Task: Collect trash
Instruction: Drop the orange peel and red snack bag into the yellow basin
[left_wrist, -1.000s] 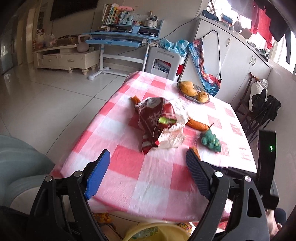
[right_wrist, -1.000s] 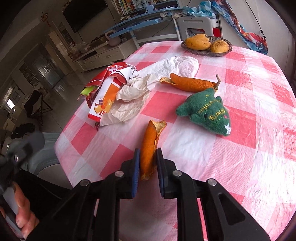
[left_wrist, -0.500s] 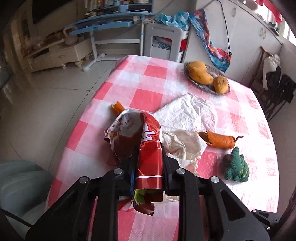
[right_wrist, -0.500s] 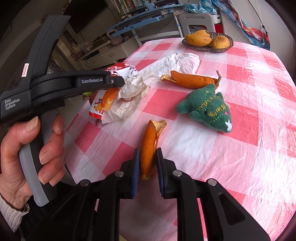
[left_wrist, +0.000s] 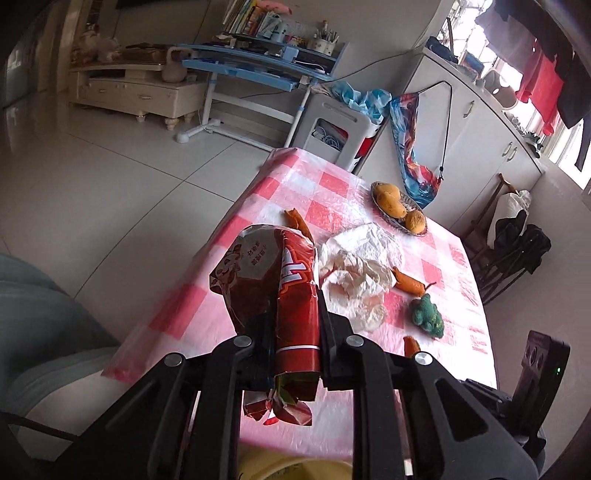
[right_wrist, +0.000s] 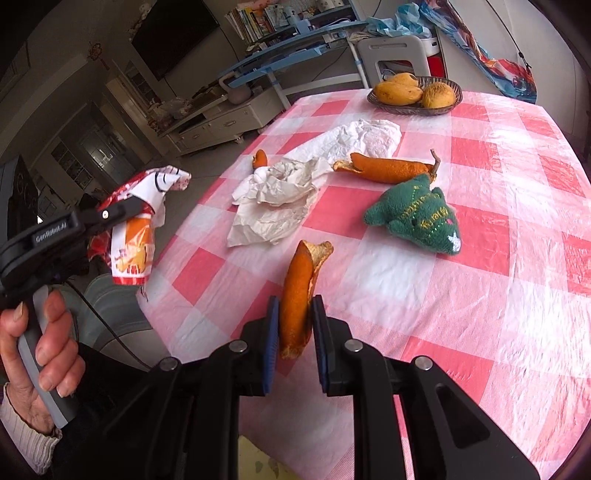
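The left gripper, jaws just closed, pinches a red snack wrapper lifted beside the table; the right gripper clamps an orange peel. Both should keep squeezing firmly while carrying to the bin.

On table, far edge: basket holding fruit. Mid-table toward left edge: crumpled paper, small peel just behind it. Right of paper: long peel, plush toy just before it. Near edge: peel between fingers of right gripper. Off left edge, above floor: snack bag in left gripper.
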